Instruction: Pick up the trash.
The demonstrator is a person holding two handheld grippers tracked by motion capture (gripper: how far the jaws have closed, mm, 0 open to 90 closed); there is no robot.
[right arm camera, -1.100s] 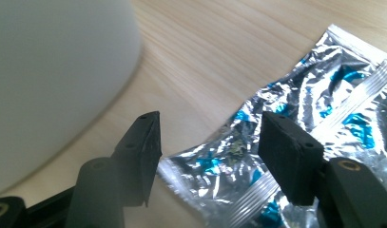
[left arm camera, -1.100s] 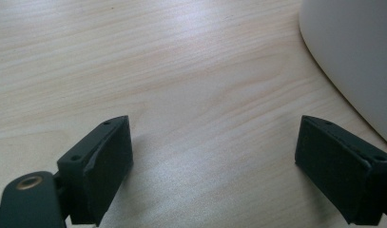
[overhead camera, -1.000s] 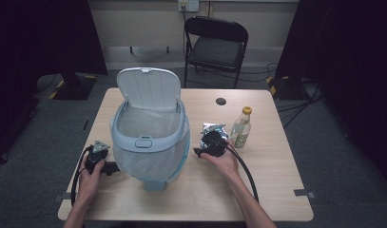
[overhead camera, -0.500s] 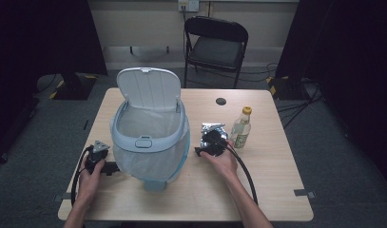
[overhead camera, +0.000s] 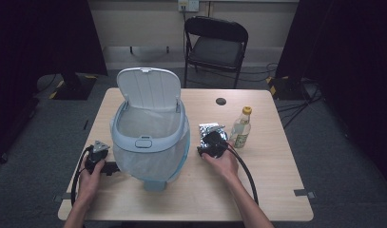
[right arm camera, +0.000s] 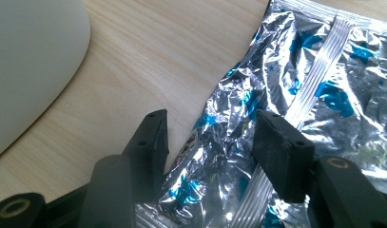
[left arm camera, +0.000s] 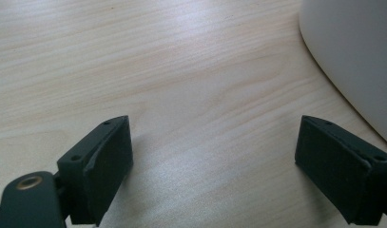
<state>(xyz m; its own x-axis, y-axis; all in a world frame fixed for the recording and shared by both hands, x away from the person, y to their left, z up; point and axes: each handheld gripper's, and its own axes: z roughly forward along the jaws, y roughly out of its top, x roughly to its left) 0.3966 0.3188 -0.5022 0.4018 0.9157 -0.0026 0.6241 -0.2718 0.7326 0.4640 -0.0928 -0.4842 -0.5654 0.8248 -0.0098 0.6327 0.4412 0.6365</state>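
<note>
Your right gripper (right arm camera: 208, 142) has just been closing its fingers around the foil wrapper (right arm camera: 295, 95) (not yet pinched); left gripper (left arm camera: 215, 156) fingers apart, idle beside the bin (overhead camera: 150, 137).

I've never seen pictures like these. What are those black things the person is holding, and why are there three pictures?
A person sits at a wooden table and holds a tool with two black jaws in each hand. One camera looks down from above. The other two ride on the tools. The left gripper rests open over bare wood beside the grey bin, whose lid stands open. The right gripper has just been closing its jaws around a crinkly silver foil packet, and whether they squeeze it yet is unclear. A small bottle with a yellow cap stands nearby.
</note>
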